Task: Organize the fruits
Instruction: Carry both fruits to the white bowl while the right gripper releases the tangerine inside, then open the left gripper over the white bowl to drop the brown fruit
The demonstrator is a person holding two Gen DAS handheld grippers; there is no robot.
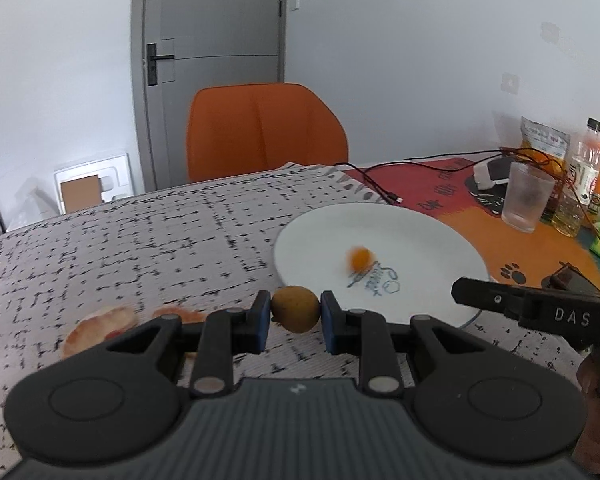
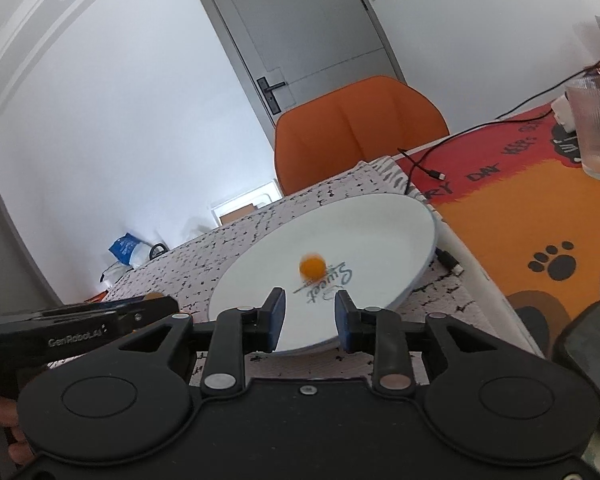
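Glossy plate, matt cloth

The white plate (image 2: 380, 224) looks smooth, glazed ceramic; the speckled tablecloth (image 1: 140, 232) is matt woven cloth; the tumbler (image 1: 526, 196) is ribbed clear glass; the chair (image 1: 264, 128) is matt orange.

An orange chair (image 1: 265, 130) stands at the far edge of the surface (image 1: 140, 232), with a grey door (image 1: 220, 40) behind it. On the orange mat (image 2: 540, 216) stand a ribbed glass (image 1: 526, 196), a clear bottle (image 1: 580, 184) and a snack bag (image 1: 544, 140). A black cable (image 1: 380, 184) trails across the mat. A blue bag (image 2: 126, 248) lies on the floor.
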